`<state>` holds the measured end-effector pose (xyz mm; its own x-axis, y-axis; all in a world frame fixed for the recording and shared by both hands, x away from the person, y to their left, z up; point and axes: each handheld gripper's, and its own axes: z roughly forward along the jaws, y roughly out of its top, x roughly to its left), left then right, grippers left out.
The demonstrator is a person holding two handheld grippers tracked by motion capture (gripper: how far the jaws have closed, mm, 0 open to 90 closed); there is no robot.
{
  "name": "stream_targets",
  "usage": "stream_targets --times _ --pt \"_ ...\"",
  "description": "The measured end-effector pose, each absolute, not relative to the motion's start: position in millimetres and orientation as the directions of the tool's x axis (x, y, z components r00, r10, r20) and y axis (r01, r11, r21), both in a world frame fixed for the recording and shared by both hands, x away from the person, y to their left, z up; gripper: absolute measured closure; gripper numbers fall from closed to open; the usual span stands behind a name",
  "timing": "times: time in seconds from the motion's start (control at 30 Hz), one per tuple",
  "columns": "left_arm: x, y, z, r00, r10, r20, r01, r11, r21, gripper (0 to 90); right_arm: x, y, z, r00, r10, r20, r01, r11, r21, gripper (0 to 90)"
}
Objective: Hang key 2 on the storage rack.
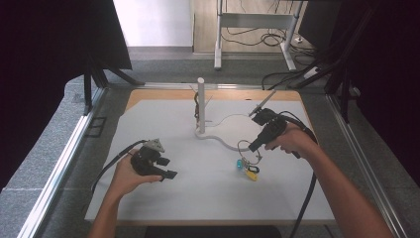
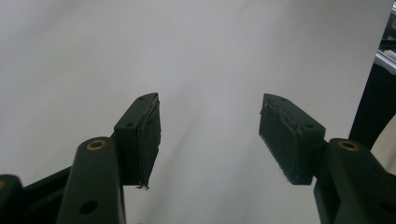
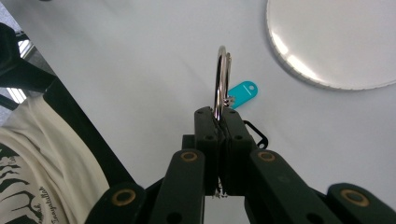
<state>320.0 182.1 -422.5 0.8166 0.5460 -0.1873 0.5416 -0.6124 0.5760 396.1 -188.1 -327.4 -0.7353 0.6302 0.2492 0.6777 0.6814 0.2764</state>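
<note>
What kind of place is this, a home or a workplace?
Probably a lab or workshop set up for recording. A white board lies on a grey carpeted table edged with aluminium rails, black curtains hang at both sides, and loose cables lie under a metal-framed desk behind.

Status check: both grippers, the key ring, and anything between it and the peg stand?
Right gripper shut on key ring, tags dangling. Left gripper open, empty. Peg stand upright beyond, path looks clear.
</note>
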Motion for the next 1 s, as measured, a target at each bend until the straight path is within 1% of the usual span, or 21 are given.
stream_targets --times 0.6,1.0 --pt "320 182 -422 0.817 0.543 -0.193 0.542 -0.612 0.576 39.5 417 -187 -292 -0.739 0.628 0.245 0.672 0.658 0.339 87.4" --pt "319 183 -421 0.820 0.534 -0.204 0.540 -0.606 0.584 39.7 438 -186 -279 -0.725 0.650 0.227 0.681 0.630 0.372 87.4"
